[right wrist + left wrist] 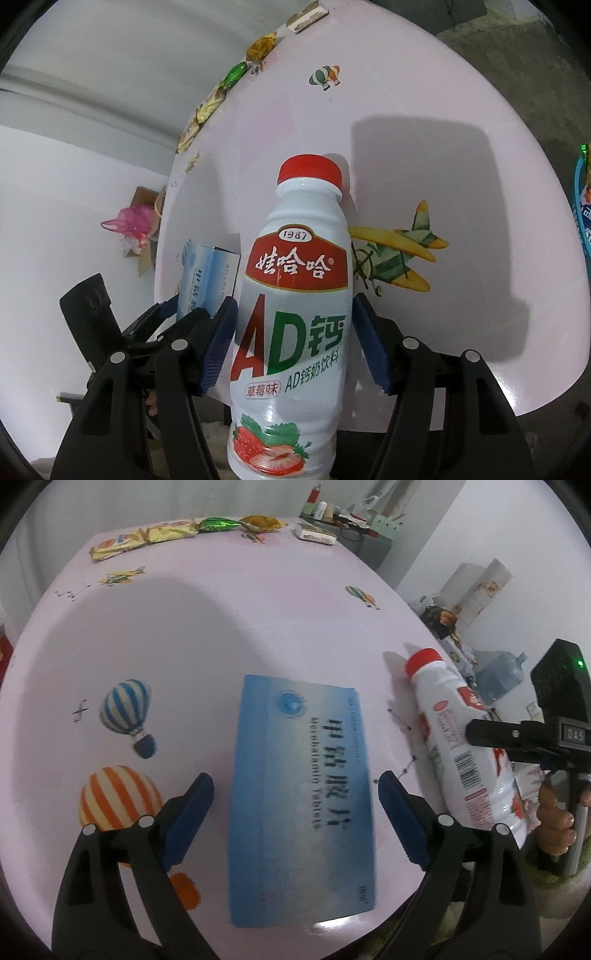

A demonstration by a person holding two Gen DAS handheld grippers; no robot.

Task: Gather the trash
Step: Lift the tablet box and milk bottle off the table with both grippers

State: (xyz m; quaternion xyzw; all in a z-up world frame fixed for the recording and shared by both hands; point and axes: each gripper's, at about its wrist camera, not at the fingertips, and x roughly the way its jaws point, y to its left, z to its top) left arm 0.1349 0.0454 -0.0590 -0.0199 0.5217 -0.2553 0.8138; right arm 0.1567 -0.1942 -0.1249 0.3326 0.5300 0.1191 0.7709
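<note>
Grasping one white bottle (291,314), the right claw (293,343) clenches; left claw (295,812) released around one blue box (301,794) on the pink bench (221,627).

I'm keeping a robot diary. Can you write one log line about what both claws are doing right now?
left claw: open around blue tablet box, not squeezing | right claw: holding white drink bottle | snack wrappers: far table edge

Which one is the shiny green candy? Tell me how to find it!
Look at the pink table with balloon pictures and go to its far edge, where a row of snack wrappers lies. The green candy sits in that row, between a pale yellow biscuit packet and a crinkly gold wrapper. It is the only bright green, twisted foil one.
</note>
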